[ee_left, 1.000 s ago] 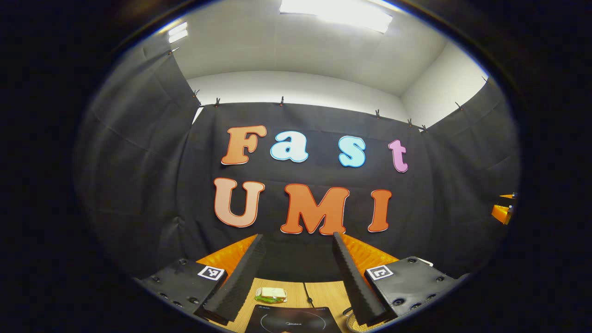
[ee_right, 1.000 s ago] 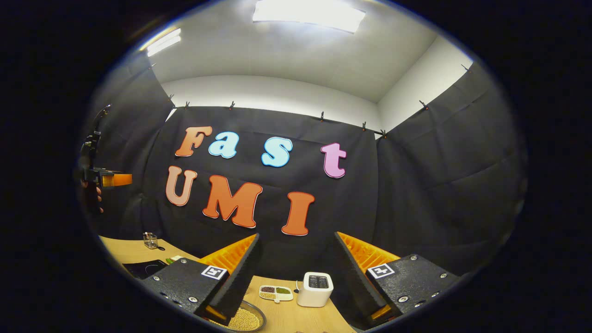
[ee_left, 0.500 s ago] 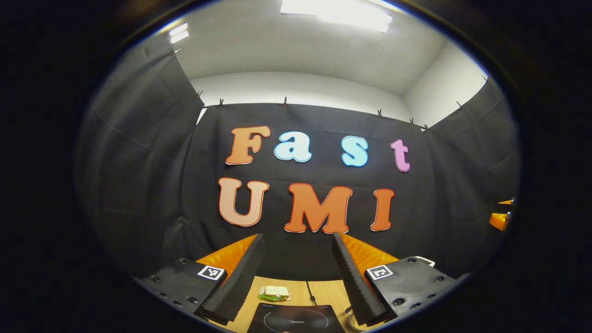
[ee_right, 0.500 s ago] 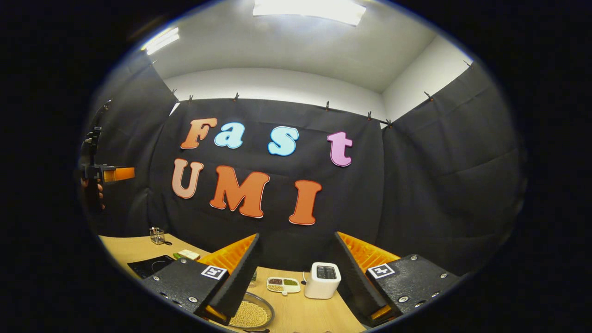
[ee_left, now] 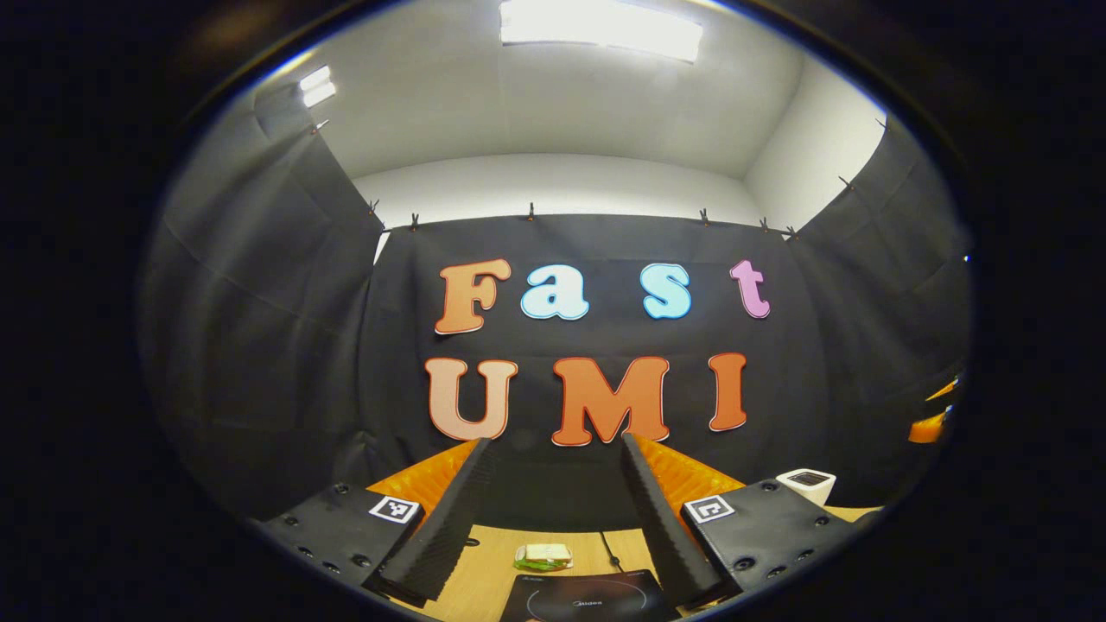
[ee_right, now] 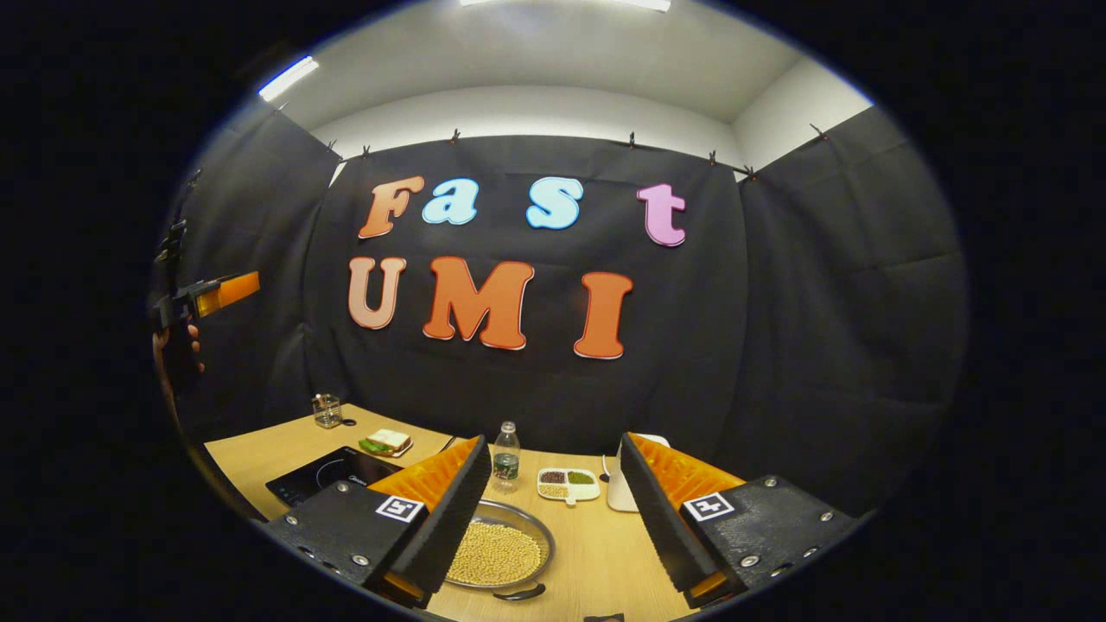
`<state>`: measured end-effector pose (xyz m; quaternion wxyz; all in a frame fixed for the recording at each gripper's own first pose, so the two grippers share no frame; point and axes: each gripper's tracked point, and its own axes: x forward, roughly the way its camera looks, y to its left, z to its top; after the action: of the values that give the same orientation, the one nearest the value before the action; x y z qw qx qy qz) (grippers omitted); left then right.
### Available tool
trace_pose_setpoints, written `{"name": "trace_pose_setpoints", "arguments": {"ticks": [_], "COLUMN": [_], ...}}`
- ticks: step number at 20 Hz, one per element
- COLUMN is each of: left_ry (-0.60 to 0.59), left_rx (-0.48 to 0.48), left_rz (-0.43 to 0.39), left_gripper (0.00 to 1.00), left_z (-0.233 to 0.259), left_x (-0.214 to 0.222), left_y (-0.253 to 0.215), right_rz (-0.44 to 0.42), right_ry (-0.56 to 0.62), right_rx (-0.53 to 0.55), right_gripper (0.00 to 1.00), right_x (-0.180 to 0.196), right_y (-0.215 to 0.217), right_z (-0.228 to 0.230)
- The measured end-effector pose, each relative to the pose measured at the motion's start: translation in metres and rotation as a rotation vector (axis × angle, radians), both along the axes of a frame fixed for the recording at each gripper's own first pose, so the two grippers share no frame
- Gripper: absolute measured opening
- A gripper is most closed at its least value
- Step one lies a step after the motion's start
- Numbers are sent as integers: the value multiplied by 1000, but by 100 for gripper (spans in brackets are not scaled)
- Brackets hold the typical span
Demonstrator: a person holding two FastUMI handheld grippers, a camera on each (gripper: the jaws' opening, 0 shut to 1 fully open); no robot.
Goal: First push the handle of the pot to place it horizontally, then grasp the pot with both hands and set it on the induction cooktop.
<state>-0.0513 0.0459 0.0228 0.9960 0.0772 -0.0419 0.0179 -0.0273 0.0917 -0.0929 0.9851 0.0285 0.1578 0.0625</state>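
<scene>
A: Table [ee_right: 596, 561], near edge?
B: Pot [ee_right: 497, 551] of beans, handle [ee_right: 518, 593] toward the camera.
A: Left of it?
B: Induction cooktop [ee_right: 324, 473]; behind that, sandwich [ee_right: 386, 442], then glass [ee_right: 327, 410].
A: Behind the pot?
B: Bottle [ee_right: 506, 455], divided dish [ee_right: 568, 484] to its right, toaster [ee_left: 806, 485] beyond.

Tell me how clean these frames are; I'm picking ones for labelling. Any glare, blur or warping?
Left gripper view: ceiling light blows out white, fisheye bends the wall, cooktop is cut off at the bottom. Right gripper view: sharp and evenly lit; pot and table are clear, though edges curve.
</scene>
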Motion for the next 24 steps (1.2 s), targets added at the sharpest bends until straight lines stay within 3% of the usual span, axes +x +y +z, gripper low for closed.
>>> {"name": "trace_pose_setpoints", "arguments": {"ticks": [4,10,15,19,24], "left_ry": [-7,26,75,117,144], "left_rx": [37,43,27,12,3], "left_rz": [15,30,37,46,61], "left_gripper": [96,94,95,97,96], "left_z": [-3,-20,-44,-63,-76], "left_x": [-4,2,8,14,18], "left_y": [8,15,22,33,48], "right_rz": [94,128,191,207,205], "right_ry": [128,347,571,666,860], "right_rx": [14,97,187,179,234], "right_gripper": [89,76,51,26,3], "right_x": [-14,-33,-58,-67,-95], "right_y": [32,45,75,83,95], "right_z": [-41,-111,-171,-199,-241]}}
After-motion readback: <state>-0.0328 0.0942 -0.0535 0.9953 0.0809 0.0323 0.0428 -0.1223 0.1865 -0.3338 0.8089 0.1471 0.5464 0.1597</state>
